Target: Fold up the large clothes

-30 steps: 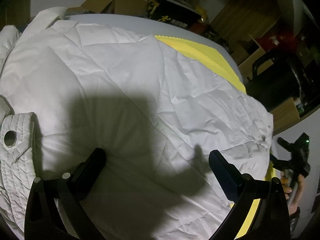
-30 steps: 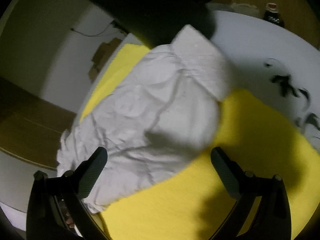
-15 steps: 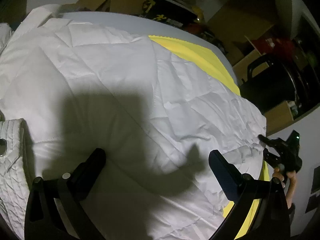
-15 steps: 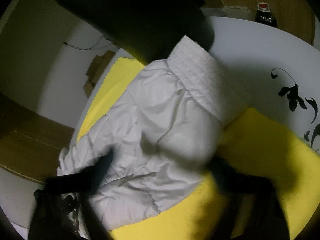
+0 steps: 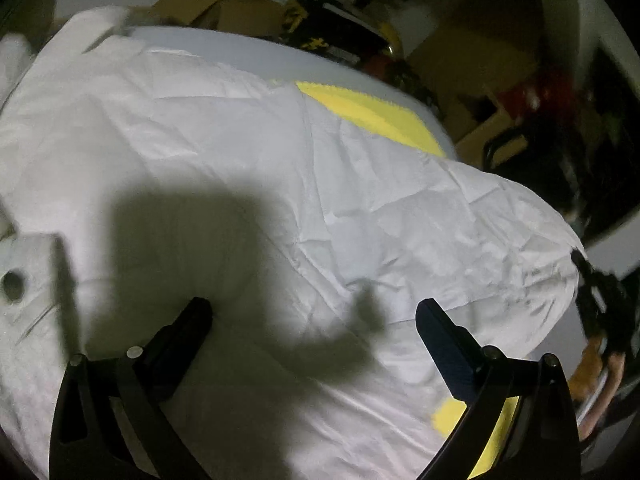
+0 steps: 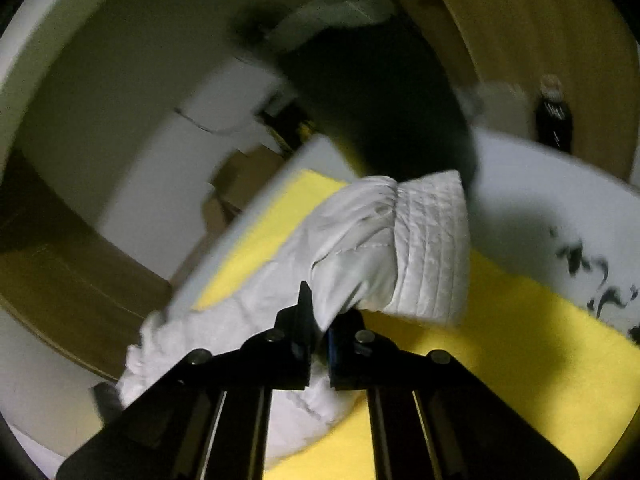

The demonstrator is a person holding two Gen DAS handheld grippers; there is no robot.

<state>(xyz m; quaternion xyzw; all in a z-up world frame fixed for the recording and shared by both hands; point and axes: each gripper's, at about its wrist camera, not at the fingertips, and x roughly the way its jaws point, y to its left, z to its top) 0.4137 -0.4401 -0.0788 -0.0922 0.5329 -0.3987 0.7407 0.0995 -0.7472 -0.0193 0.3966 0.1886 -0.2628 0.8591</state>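
A white quilted jacket [image 5: 248, 184] lies spread over a yellow cloth [image 5: 372, 114] on the table. My left gripper [image 5: 312, 320] hovers open just above the jacket's body, touching nothing. In the right wrist view the jacket's sleeve [image 6: 360, 240] with its ribbed cuff [image 6: 432, 248] lies over the yellow cloth [image 6: 520, 340]. My right gripper [image 6: 320, 336] is shut on the sleeve fabric and lifts it off the cloth. The right gripper also shows at the far right of the left wrist view [image 5: 600, 300].
Cardboard boxes [image 5: 224, 4] and dark clutter stand beyond the table's far edge. A dark bottle [image 6: 554, 116] stands at the back of the white table [image 6: 540, 200], which has a black floral print [image 6: 588, 276]. A person's dark sleeve [image 6: 384, 108] hangs above the cuff.
My right gripper has dropped onto the sleeve and closed on it, raising the fabric. My left gripper stays open and has drifted slightly over the jacket.
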